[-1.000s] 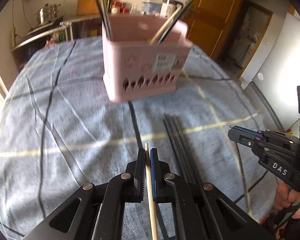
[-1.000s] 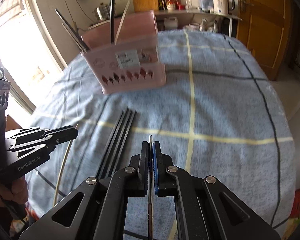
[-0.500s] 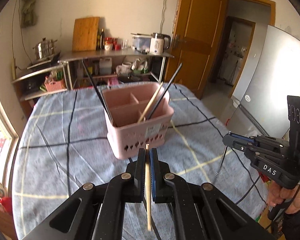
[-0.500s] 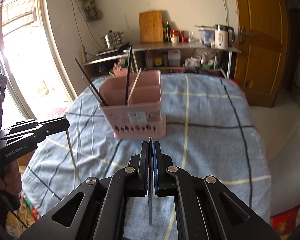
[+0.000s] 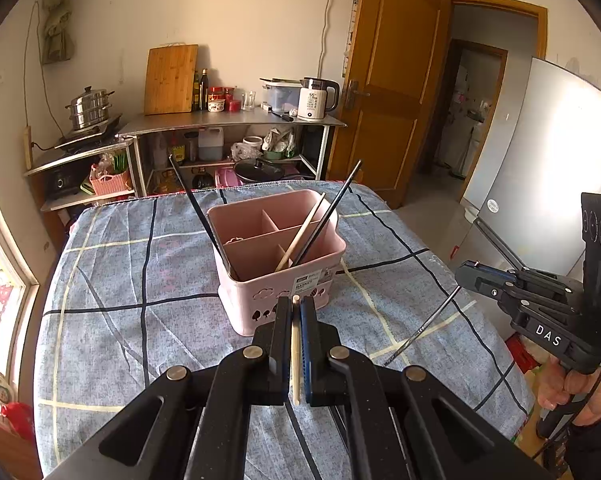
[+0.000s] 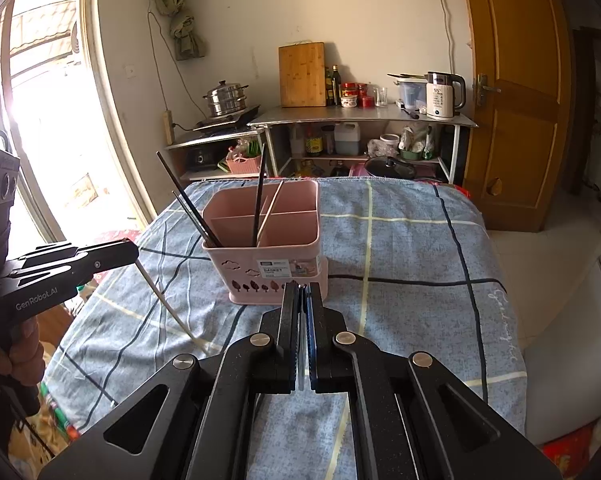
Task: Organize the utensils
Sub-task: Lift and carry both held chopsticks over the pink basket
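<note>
Hand-held gripper (image 6: pixel 303 300) hiding its metal chopstick (image 6: pixel 301 344)

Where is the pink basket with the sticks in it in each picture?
Left wrist view: the pink plastic utensil basket stands mid-picture, just beyond the left gripper.
Right wrist view: the basket stands left of centre, beyond the right gripper.
Shared landmark: the wooden cutting board leaning on the wall.

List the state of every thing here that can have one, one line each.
left gripper: shut on the wooden chopstick, raised above the table.
right gripper: shut on the metal chopstick, raised above the table.
pink basket: upright on the tablecloth, chopsticks leaning in its compartments.
door: open.
kettle: lid shut.
</note>
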